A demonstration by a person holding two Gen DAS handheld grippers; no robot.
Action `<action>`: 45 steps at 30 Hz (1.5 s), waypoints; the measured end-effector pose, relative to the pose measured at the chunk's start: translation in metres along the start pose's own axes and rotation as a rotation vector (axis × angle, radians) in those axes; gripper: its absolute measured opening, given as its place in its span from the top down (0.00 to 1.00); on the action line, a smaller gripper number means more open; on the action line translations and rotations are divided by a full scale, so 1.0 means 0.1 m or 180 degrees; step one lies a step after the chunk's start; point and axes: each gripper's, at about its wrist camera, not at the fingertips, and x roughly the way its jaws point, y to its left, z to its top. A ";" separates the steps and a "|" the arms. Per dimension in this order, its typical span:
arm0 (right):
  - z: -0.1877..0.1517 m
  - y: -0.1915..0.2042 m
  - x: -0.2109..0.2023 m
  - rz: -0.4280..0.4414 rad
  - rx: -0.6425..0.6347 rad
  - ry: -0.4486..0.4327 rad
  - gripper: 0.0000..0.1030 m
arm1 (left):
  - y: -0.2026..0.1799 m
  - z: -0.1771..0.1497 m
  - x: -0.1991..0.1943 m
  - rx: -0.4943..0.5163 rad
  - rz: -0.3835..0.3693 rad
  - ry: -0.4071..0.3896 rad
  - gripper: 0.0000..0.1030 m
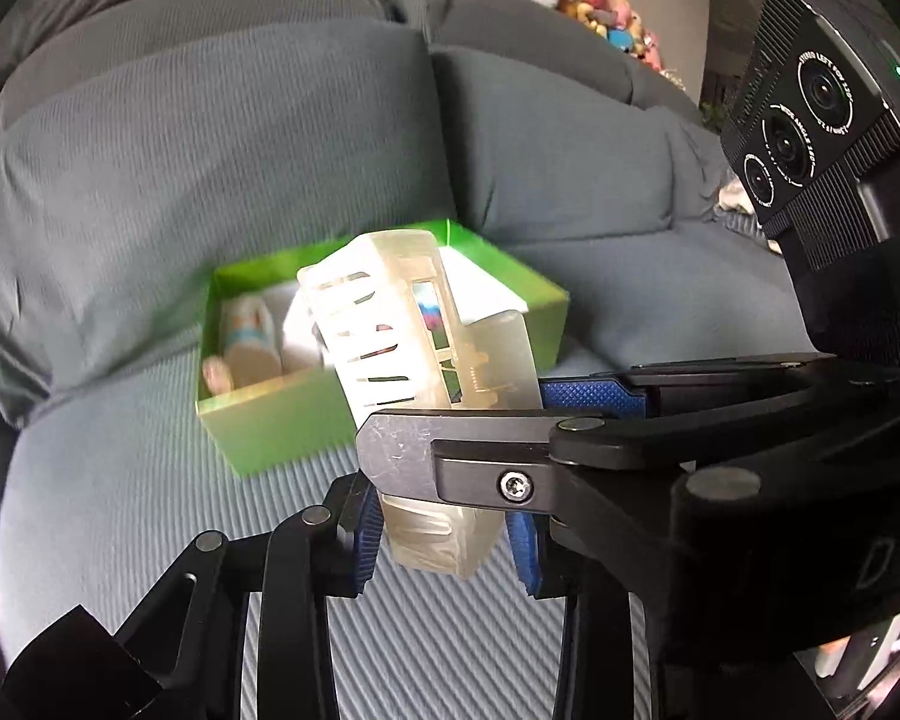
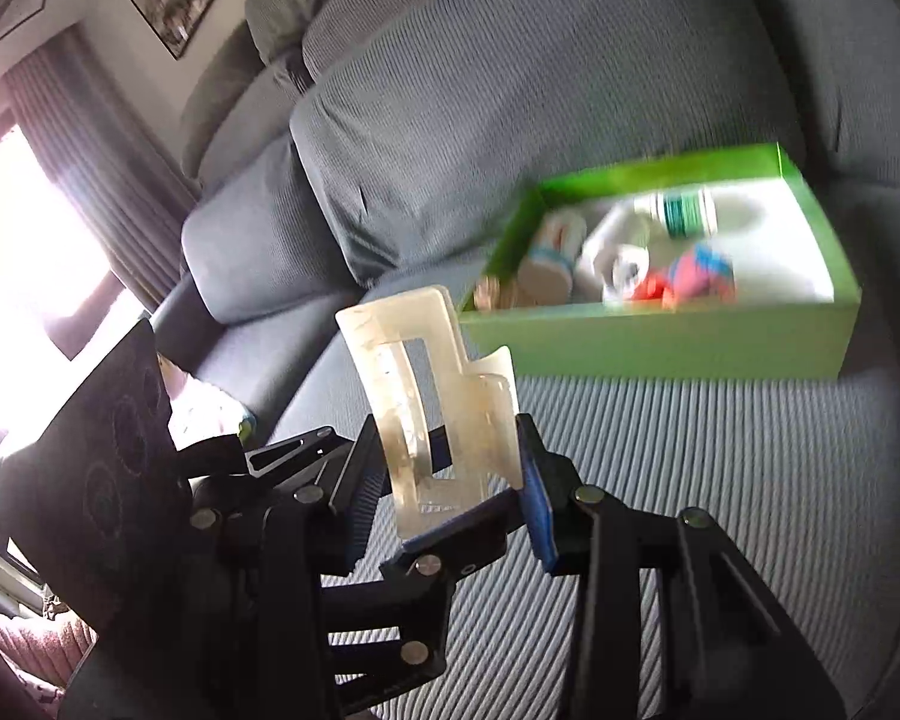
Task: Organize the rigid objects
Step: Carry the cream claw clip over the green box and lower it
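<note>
from the left wrist i'm seeing my left gripper (image 1: 444,546) and right gripper (image 1: 540,414) both clamping the slotted, translucent cream hair claw (image 1: 414,324) above the sofa seat (image 1: 120,510); from the right wrist it's hanging near the green box (image 2: 660,348)

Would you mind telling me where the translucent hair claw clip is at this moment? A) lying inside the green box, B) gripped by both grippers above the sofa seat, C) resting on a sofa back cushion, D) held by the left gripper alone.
B: the left gripper and the right gripper both clamp the hair claw clip, short of the green box.
</note>
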 end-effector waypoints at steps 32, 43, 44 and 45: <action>1.21 -0.79 0.94 -0.0098 -0.0201 -0.0008 0.60 | 0.73 0.81 1.39 -0.0302 0.0026 0.0131 0.66; 1.21 -0.89 1.28 -0.0160 -0.0153 0.0190 0.60 | 0.77 0.70 1.68 -0.0400 0.0063 0.0368 0.66; 1.21 -0.89 1.30 -0.0165 -0.0149 0.0205 0.60 | 0.77 0.69 1.69 -0.0405 0.0062 0.0376 0.66; 1.21 -0.88 1.33 -0.0167 -0.0144 0.0213 0.60 | 0.76 0.69 1.70 -0.0414 0.0059 0.0378 0.66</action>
